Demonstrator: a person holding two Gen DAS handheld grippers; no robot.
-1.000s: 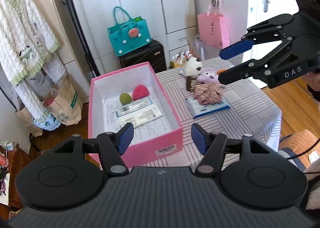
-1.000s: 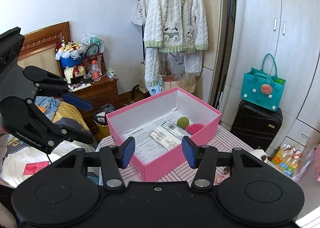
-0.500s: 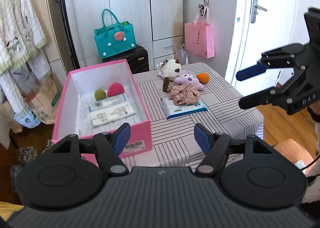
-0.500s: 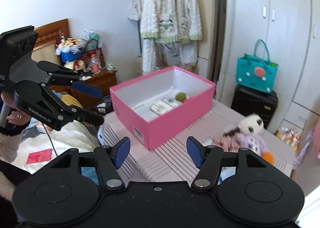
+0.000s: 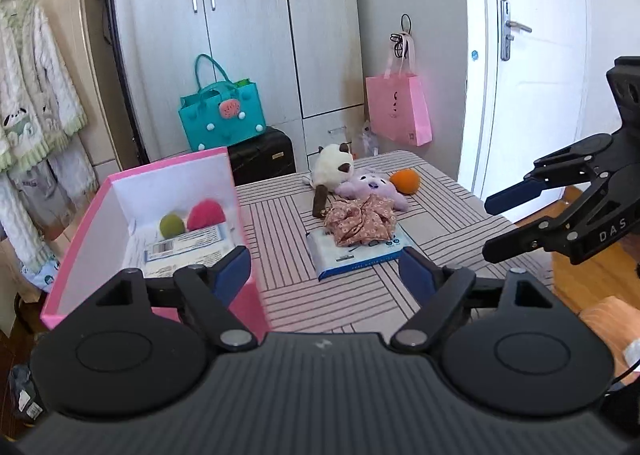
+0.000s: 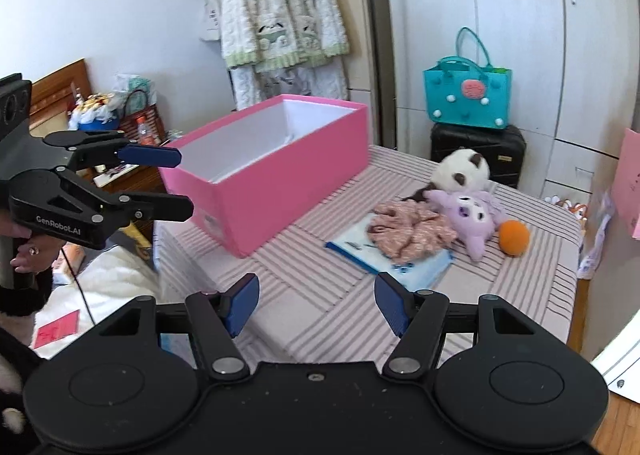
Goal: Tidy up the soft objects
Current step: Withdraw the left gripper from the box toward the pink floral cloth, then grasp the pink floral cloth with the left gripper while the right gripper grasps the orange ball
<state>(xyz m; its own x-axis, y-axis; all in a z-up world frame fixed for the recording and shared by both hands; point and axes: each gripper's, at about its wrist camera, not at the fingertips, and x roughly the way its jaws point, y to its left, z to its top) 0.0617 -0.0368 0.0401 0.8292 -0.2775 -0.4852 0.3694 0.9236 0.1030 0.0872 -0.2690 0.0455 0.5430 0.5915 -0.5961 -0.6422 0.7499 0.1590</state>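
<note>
A pink box [image 5: 244, 295] [image 6: 280, 179] stands on the striped table [image 5: 440, 223] at the left. Inside lie a green ball [image 5: 172, 225], a pink ball [image 5: 206, 215] and flat packets [image 5: 184, 249]. On the table to its right lie a panda plush [image 5: 332, 169] [image 6: 460, 173], a purple plush [image 5: 372, 189] [image 6: 474, 215], an orange ball [image 5: 405, 180] [image 6: 514, 237], a floral cloth [image 5: 360, 221] [image 6: 412, 229] and a blue-white packet [image 5: 360, 255] [image 6: 400, 261] beneath the cloth. My left gripper [image 5: 324, 275] [image 6: 180, 183] and right gripper [image 6: 316, 305] [image 5: 488, 223] are open and empty, above the table's near side.
A teal bag [image 5: 222, 119] sits on a black suitcase [image 5: 260, 159] behind the table. A pink bag [image 5: 398, 109] hangs on the wardrobe. A white cardigan [image 6: 276, 15] hangs at the left. A bed [image 6: 100, 287] lies beside the table.
Both grippers have pulled back and swung right, so the toys now sit mid-view. The box and toys have not moved. Both grippers stay open.
</note>
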